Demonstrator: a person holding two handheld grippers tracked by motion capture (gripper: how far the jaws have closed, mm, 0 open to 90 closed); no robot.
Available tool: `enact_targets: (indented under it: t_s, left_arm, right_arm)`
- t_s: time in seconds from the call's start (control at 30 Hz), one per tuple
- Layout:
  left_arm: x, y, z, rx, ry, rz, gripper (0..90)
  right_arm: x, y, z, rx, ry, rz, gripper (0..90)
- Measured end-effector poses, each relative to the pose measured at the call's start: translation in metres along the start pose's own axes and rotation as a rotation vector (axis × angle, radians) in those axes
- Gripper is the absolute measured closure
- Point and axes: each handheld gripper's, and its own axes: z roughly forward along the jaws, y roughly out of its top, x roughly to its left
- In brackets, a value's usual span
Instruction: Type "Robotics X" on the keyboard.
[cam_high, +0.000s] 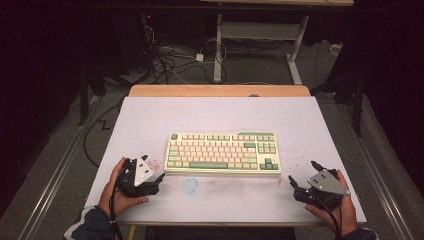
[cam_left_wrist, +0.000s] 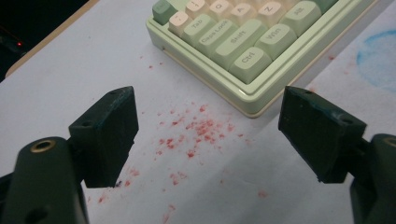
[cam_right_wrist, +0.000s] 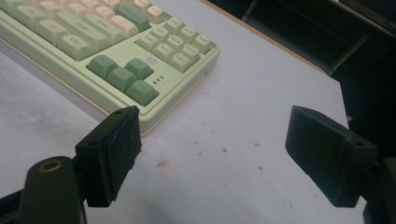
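Sitting dead centre on the white table (cam_high: 150, 115) is the green and cream keyboard (cam_high: 223, 152). The left gripper (cam_high: 154, 181) rests at its 8 o'clock, the right gripper (cam_high: 299, 187) at 4 o'clock, both angled inward, jaws spread wide with nothing between them. Forearms get cut off at the bottom edge. Red specks (cam_left_wrist: 196, 133) dot the table by the corner; key legends are mostly blurry.

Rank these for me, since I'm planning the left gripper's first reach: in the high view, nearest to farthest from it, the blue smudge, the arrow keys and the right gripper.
From the left gripper, jaws open, at the table's near left:
1. Blue smudge, just to its right, in front of the keyboard.
2. Arrow keys, at the keyboard's near right corner.
3. Right gripper, at the table's near right.
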Motion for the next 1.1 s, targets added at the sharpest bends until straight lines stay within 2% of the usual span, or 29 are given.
enact_targets:
  t_s: [0.3, 0.43, 0.57, 0.6, 0.77, 0.83, 0.97, 1.03, 1.07, 1.1]
  left_arm:
    - [-0.002, -0.002, 0.000, 0.010, -0.005, 0.020, 18.8]
    - [-0.001, 0.000, -0.002, 0.003, 0.001, 0.004, 18.8]
    - [-0.001, 0.000, -0.002, 0.016, -0.008, -0.009, 23.4]
    - [-0.001, 0.000, -0.002, 0.019, -0.007, -0.007, 23.2]
    - [0.003, 0.005, 0.001, 0.021, -0.020, -0.047, 21.5]
    - [0.005, 0.007, 0.005, 0.020, -0.016, -0.054, 21.5]
    - [0.007, 0.014, 0.011, 0.012, -0.024, -0.079, 21.5]
    - [0.008, 0.018, 0.016, 0.019, -0.035, -0.068, 25.4]
    - [0.008, 0.025, 0.025, 0.017, -0.010, -0.062, 26.5]
    - [0.008, 0.025, 0.025, 0.017, -0.010, -0.062, 26.4]
  right_arm:
    - [0.000, -0.001, -0.003, 0.007, -0.007, -0.005, 19.0]
    - [0.001, -0.002, -0.002, 0.029, -0.004, -0.011, 19.6]
    - [0.000, 0.000, -0.002, 0.018, -0.010, -0.020, 23.8]
    - [-0.001, 0.001, -0.002, 0.019, 0.003, -0.018, 25.4]
    - [0.000, 0.002, 0.001, 0.008, 0.159, -0.003, 32.8]
    - [0.002, 0.005, 0.004, 0.017, 0.160, -0.002, 34.4]
    - [-0.001, 0.013, 0.011, 0.010, 0.193, 0.042, 41.1]
    - [-0.002, 0.017, 0.016, 0.027, 0.236, 0.052, 51.1]
    - [-0.002, 0.019, 0.018, 0.031, 0.256, 0.052, 54.8]
    - [-0.001, 0.022, 0.020, 0.040, 0.264, 0.051, 59.2]
